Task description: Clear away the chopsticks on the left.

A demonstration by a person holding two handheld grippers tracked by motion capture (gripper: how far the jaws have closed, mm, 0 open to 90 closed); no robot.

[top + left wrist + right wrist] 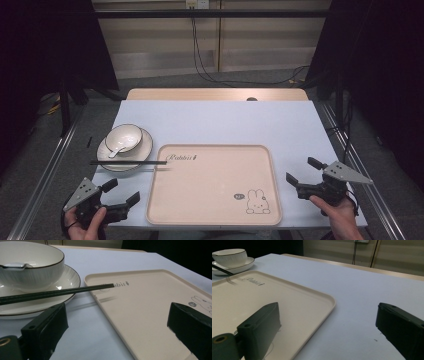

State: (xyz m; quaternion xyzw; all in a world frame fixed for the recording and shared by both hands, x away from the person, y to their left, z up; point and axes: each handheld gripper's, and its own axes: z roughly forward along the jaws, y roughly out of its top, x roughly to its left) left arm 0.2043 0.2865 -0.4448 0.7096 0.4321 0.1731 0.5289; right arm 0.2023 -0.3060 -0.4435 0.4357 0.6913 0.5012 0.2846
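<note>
A cream serving tray (214, 185) with a small rabbit drawing (258, 202) in its near right corner lies on the pale blue table (225, 122), and everything else is placed around it. Just off the tray's far left corner sits a white saucer (142, 150) with a dark rim, carrying a white bowl (123, 137) with a white spoon (116, 150) resting in it. A pair of black chopsticks (128, 162) lies across the near part of the saucer, the tips reaching over the tray's left edge next to the printed word there.

The left gripper (121, 193) is held in a hand (85, 225) at the tray's near left corner, above the table's front edge; its jaws stand wide apart with nothing between them. In the left gripper view one jaw is over the table and the other over the tray.

The right gripper (303, 171) is held in a hand (340, 212) just off the tray's right edge, jaws likewise spread wide and empty, pointing towards the tray
</note>
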